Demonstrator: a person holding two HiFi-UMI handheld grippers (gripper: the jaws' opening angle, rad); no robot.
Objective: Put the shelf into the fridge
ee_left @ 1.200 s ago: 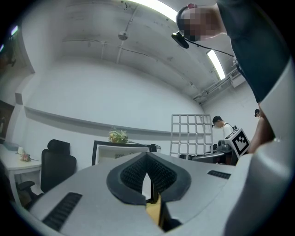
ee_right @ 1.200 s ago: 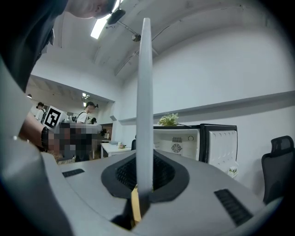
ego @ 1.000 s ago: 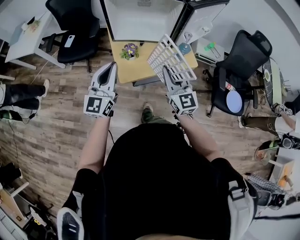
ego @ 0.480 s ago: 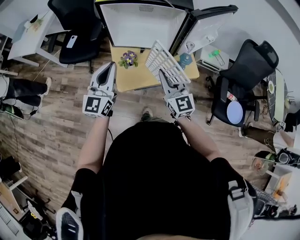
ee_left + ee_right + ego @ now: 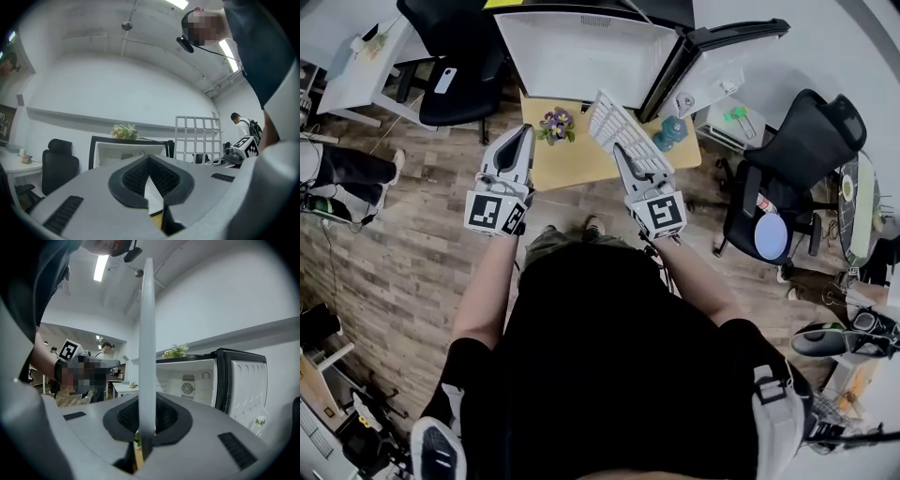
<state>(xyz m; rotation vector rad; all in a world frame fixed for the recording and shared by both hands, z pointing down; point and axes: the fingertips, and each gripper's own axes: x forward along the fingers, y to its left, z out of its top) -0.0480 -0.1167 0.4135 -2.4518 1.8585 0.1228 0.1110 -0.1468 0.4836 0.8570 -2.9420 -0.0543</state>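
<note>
The shelf is a white open grid, and the fridge shows a white interior inside a black frame and door edge. The left gripper and right gripper are light grey with black ribbed pads, each bearing black-and-white square markers. The table is tan, the floor grey-brown wood plank, the office chair black, the potted flowers purple over green leaves, and the person's top black.

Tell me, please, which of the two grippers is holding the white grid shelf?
The right gripper: its jaws clamp the edge of the white shelf. The left gripper is shut with nothing between its jaws.
</note>
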